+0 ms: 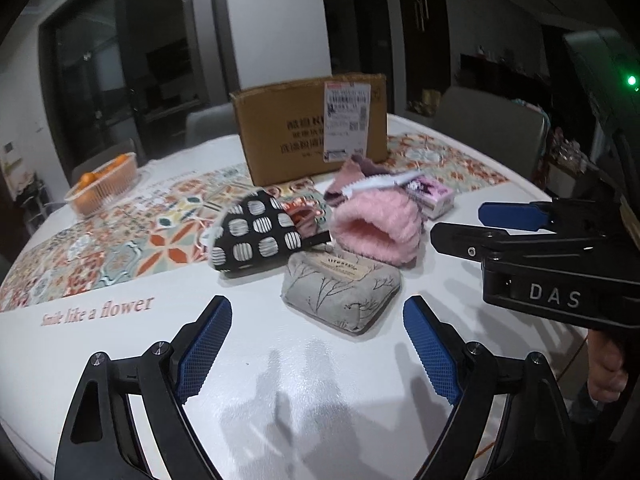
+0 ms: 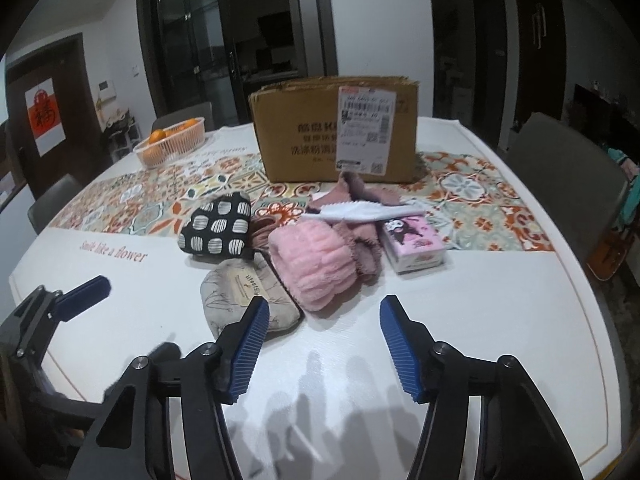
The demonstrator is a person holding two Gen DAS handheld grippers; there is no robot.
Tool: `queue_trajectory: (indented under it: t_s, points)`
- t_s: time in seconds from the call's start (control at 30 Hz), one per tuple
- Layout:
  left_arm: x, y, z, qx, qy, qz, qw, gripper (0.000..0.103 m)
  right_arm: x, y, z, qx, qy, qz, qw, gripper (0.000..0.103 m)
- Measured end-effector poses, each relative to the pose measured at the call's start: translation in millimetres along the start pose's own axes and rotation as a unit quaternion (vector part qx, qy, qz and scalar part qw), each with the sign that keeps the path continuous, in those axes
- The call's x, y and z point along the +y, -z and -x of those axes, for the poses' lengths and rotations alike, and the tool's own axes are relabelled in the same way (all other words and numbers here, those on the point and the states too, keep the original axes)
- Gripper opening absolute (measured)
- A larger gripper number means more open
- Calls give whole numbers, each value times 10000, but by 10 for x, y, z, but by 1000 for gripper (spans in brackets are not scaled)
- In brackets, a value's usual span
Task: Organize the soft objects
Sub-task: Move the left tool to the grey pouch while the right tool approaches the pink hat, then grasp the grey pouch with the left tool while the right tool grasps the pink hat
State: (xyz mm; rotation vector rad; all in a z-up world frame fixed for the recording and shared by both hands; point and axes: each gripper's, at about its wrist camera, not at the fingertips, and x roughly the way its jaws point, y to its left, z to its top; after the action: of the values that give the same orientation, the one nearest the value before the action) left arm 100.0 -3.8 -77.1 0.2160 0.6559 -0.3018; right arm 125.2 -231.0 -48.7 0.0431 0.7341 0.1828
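A heap of soft things lies mid-table: a grey pouch with a branch print (image 1: 340,294) (image 2: 240,296), a fluffy pink item (image 1: 378,230) (image 2: 316,264), a black pouch with white dots (image 1: 256,236) (image 2: 218,228), mauve cloth with a white strip (image 2: 360,208) and a small pink tissue pack (image 1: 434,198) (image 2: 414,246). My left gripper (image 1: 318,344) stands open just short of the grey pouch. My right gripper (image 2: 324,344) is open before the pink item, nothing between its fingers; in the left wrist view it (image 1: 460,226) reaches in from the right.
A cardboard box (image 1: 312,128) (image 2: 336,132) with a shipping label stands behind the heap on a patterned runner (image 2: 480,196). A basket of oranges (image 1: 102,184) (image 2: 170,142) sits at the far left. Chairs ring the white table (image 2: 500,320).
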Motion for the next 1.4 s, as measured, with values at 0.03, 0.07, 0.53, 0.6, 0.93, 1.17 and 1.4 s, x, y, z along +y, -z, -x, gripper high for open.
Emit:
queue_trajectory:
  t_s: [0.03, 0.07, 0.53, 0.6, 0.93, 1.17, 1.4]
  points:
    - [11, -9, -49, 44, 37, -38, 10000, 88, 11, -6, -41, 51, -19, 8, 10000, 57]
    - [26, -20, -100, 103, 48, -61, 9999, 88, 17, -9, -77, 92, -28, 14, 10000, 56]
    - [47, -124, -559, 510, 655, -763, 9936, 88, 56, -118, -511, 572, -133, 7, 9983, 51]
    - [40, -139, -614, 556, 713, -819, 9925, 88, 44, -140, -575, 653, -194, -27, 9977, 48]
    - [53, -168, -827, 809, 1074, -699, 9884, 65, 1, -197, -761, 803, -201, -155, 9964, 37]
    - [106, -138, -831, 809, 1130, -249, 9900, 47, -44, -192, -792, 828, -149, -278, 9961, 19]
    - [171, -108, -750, 774, 1022, 411, 9909, 32, -60, -190, -690, 712, -145, -348, 9968, 15]
